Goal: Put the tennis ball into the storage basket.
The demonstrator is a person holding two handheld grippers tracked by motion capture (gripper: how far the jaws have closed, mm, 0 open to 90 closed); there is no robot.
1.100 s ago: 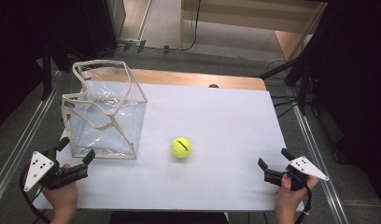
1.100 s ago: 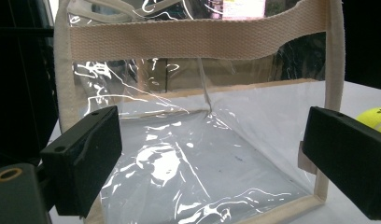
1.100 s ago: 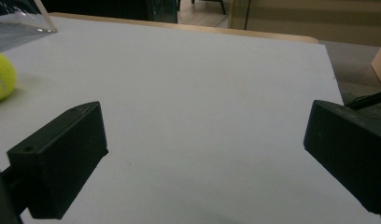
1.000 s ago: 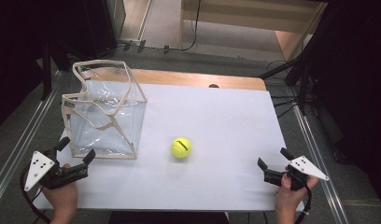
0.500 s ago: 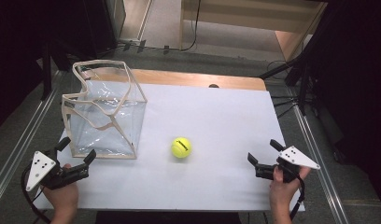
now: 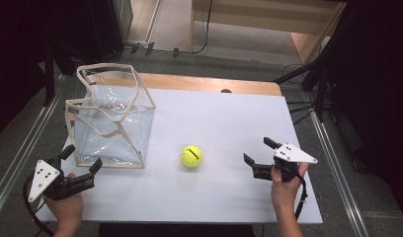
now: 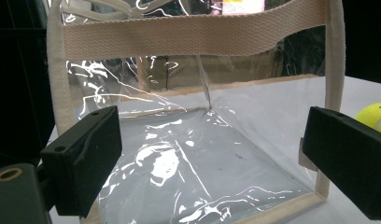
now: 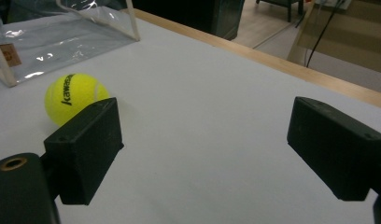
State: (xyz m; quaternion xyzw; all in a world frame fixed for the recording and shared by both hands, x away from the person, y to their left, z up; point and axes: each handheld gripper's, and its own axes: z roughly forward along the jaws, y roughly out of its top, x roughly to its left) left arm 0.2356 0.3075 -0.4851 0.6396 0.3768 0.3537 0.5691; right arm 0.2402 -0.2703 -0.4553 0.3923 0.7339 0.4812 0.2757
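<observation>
At the near left corner of the worktop (image 6: 224, 123), the left gripper (image 6: 82, 159) sat in the person's left hand (image 6: 66, 207), its jaws spread wide with nothing between them. It pointed at the near wall of the clear bag (image 6: 110, 126), close to that wall but apart from it; in the left gripper view the bag's cream-trimmed side rose just beyond the two black jaws. The bag stood upright and open-topped at the left side of the worktop, its webbing handles drooping over the rim.

Right of the bag's near right corner, and clear of it, lay the yellow tennis ball (image 6: 191, 156), roughly midway along the worktop's width and nearer the front edge than the back.

Further right, the right gripper (image 6: 259, 152) was held in the right hand (image 6: 284, 185) above the worktop near the right edge, pointing left toward the ball and well apart from it. Its jaws had just been closing, yet they stood parted and empty. In the right gripper view the ball (image 8: 74, 97) lay beyond the left jaw, black lettering on its side.
</observation>
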